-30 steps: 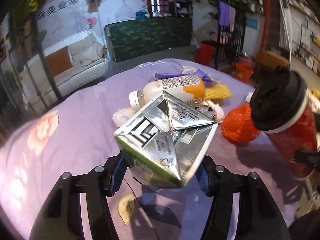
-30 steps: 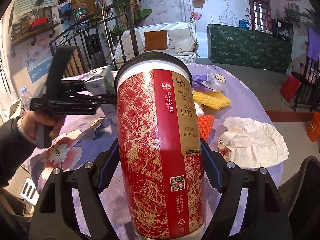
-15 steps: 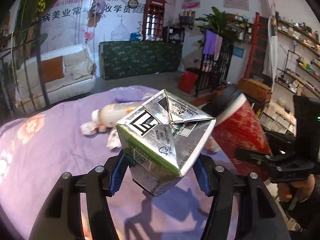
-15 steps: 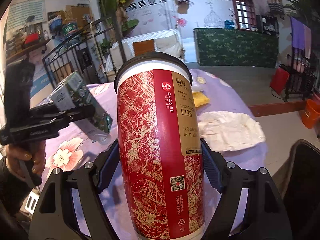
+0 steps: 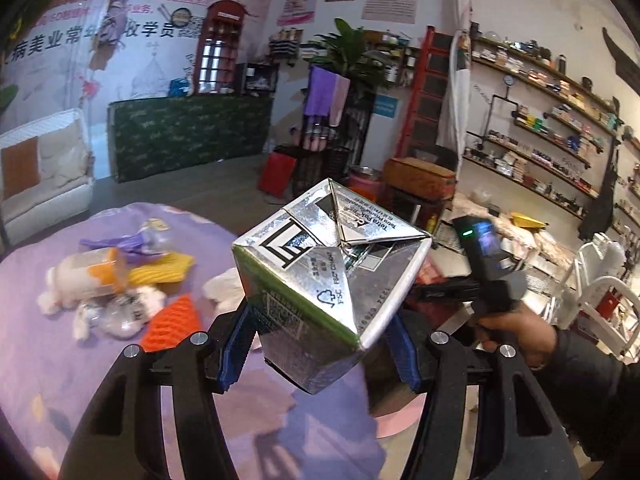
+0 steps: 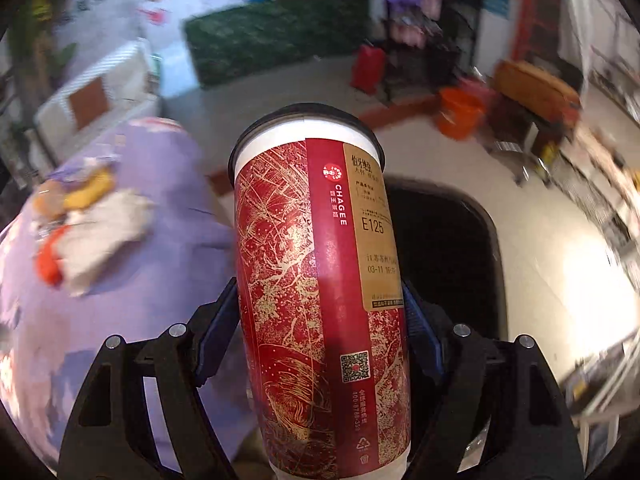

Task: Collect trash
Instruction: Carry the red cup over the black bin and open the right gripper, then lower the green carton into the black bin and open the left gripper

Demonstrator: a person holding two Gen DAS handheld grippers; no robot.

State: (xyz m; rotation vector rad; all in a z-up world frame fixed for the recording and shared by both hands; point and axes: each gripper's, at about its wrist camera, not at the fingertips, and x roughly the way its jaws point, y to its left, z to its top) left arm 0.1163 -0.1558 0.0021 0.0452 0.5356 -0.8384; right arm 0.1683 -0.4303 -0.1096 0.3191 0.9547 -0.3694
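We record first the round tabletop, draped in a soft lilac cloth with a pale floral print, its edge curving away below both tools. Beside it on the floor, seen from the right wrist, stands a black bin with a rounded rim and a dark, open mouth. The right claw is clamped on a tall paper cup: a smooth cylinder, deep red with fine gold line-work, a tan printed label down one side and a black lid; it is held in the air, its upper part in front of the bin's mouth. The left claw is clamped, blue pads on either flank, on a crushed drink carton, silver foil-faced, creased into angular folds with a green-edged side; it is held above the tabletop's near edge. In the left view we also note the person's right hand, dark-sleeved, on the other tool's handle. Left on the cloth lie a white plastic bottle with an orange label on its side, a crumpled white paper, a ribbed yellow foam sleeve, an orange foam net, and a purple wrapper.
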